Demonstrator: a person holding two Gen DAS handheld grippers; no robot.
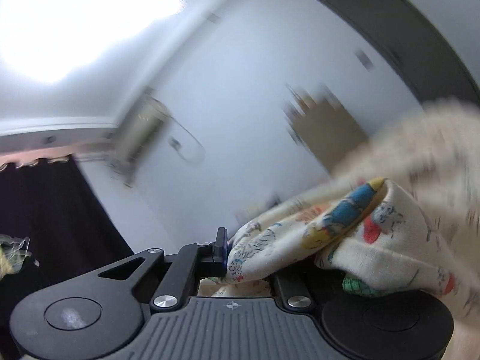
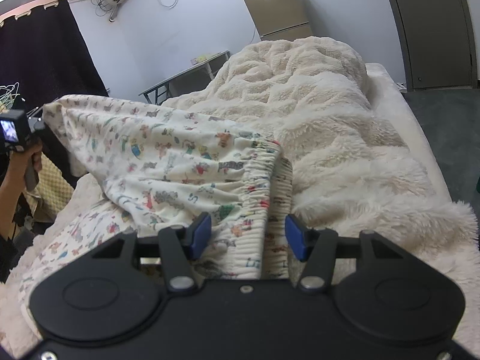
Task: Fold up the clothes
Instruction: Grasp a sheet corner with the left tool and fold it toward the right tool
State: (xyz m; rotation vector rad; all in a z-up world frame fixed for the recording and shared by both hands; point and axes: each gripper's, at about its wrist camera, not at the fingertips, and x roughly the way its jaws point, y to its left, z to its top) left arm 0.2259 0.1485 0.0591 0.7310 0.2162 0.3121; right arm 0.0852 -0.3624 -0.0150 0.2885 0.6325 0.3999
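Lifted off the fluffy blanket (image 2: 345,126): printed pants (image 2: 180,162), one end clamped in the left gripper (image 1: 240,258), ribbed waistband (image 2: 264,210) lying between the right gripper (image 2: 249,234)'s parted pads.

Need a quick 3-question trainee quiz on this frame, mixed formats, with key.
1. True or false: the right gripper is clamped shut on the waistband of the printed pants.
2. Multiple choice: what does the left gripper hold? A) a hanger B) printed cloth C) nothing
3. Fill in: the pants lie partly on a fluffy cream ____.

Key:
1. False. Its jaws stand open, with the waistband between them.
2. B. The cloth is bunched at the left gripper's fingers, lifted off the bed.
3. blanket
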